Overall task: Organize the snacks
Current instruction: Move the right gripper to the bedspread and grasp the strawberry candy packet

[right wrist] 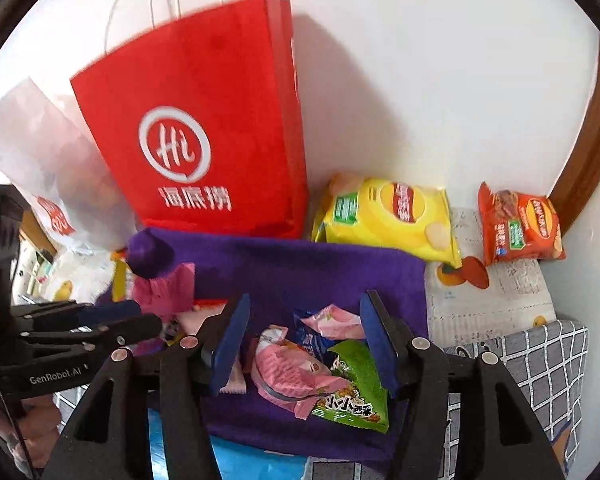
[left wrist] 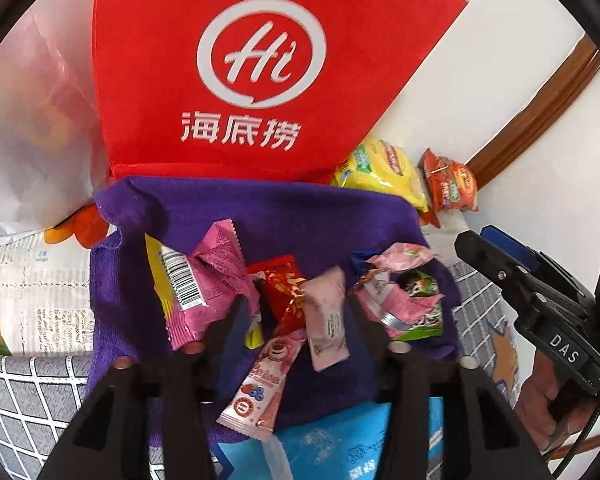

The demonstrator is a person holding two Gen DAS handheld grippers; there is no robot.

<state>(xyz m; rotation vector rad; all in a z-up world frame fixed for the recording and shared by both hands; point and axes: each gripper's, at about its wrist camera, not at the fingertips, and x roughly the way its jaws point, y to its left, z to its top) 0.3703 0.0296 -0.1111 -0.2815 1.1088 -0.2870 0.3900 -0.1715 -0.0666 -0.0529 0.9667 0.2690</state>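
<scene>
1. Black gripper fingers fill the near edge of both views. The left gripper (left wrist: 296, 312) stands partly open above the heap, with nothing pinched between its pads. The right gripper (right wrist: 304, 344) is also partly open, its blue pads (right wrist: 230, 344) on either side of the wrappers without pressing on them — both hold nothing.
2. Risk, as I judge it: the small snacks (left wrist: 292, 300) overlap, so a closing grip could catch two wrappers at once, or snag the purple cloth (left wrist: 280, 216) and drag the whole pile.
3. Slick film packets may slip from the pads, and the two grippers work near each other, so they could collide.
4. The snacks lie jumbled on the cloth at near centre: a pink packet with a barcode (left wrist: 204, 280) on the left, a red one (left wrist: 284, 288) and a pale pink stick (left wrist: 260, 384) in the middle, a green packet (right wrist: 352, 392) on the right.
5. Farther right, a yellow crisp bag (right wrist: 388, 216) and an orange one (right wrist: 520, 228) sit by the wall — the red paper bag (right wrist: 204, 128) stands far behind the cloth.
</scene>
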